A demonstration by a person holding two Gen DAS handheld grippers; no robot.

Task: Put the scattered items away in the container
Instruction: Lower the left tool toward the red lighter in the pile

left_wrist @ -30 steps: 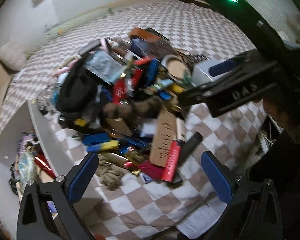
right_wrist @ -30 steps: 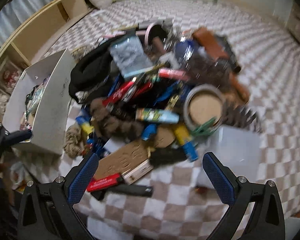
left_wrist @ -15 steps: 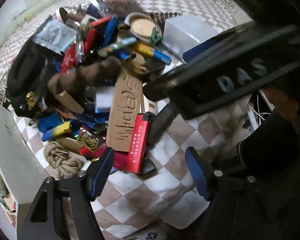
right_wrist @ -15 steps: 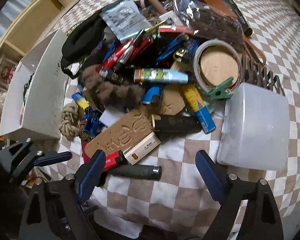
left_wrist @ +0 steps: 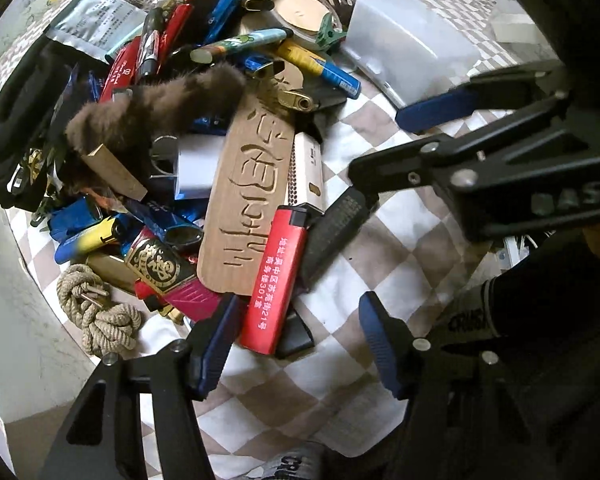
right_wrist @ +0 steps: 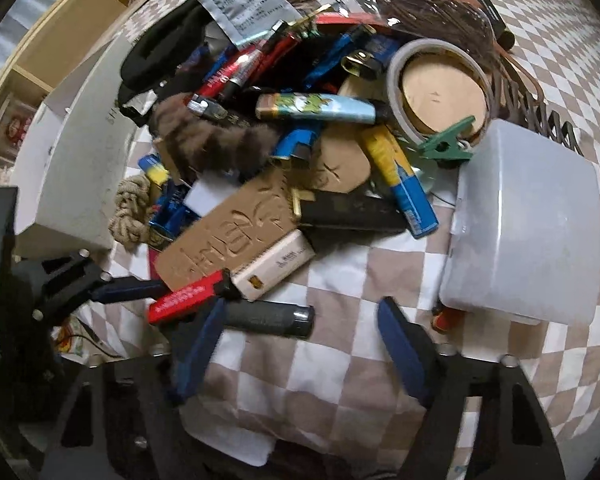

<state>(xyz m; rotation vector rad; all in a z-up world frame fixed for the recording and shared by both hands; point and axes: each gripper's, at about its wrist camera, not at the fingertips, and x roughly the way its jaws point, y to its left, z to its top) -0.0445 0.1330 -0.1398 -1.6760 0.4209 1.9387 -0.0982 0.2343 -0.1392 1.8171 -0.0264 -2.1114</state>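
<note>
A heap of small items lies on a checked cloth. At its near edge are a red lighter (left_wrist: 274,280) (right_wrist: 186,296), a black cylinder (left_wrist: 334,234) (right_wrist: 268,317), a carved cardboard tag (left_wrist: 246,196) (right_wrist: 228,228) and a white pack (right_wrist: 278,264). My left gripper (left_wrist: 296,344) is open, its fingers straddling the red lighter's near end. My right gripper (right_wrist: 296,344) is open, just in front of the black cylinder. The white box (right_wrist: 80,160) stands at the heap's left; its wall shows in the left wrist view (left_wrist: 8,300).
A frosted plastic container (right_wrist: 528,236) (left_wrist: 408,44) lies at the right of the heap. A rope knot (left_wrist: 96,314), a brown fur piece (left_wrist: 160,108), a tape roll (right_wrist: 440,84) and several lighters lie in the pile. Wooden shelves (right_wrist: 60,36) stand beyond the box.
Both grippers have dropped lower and closer to the near edge of the heap. The left one now straddles the red lighter; the right one has neared the black cylinder. Both stay open.
</note>
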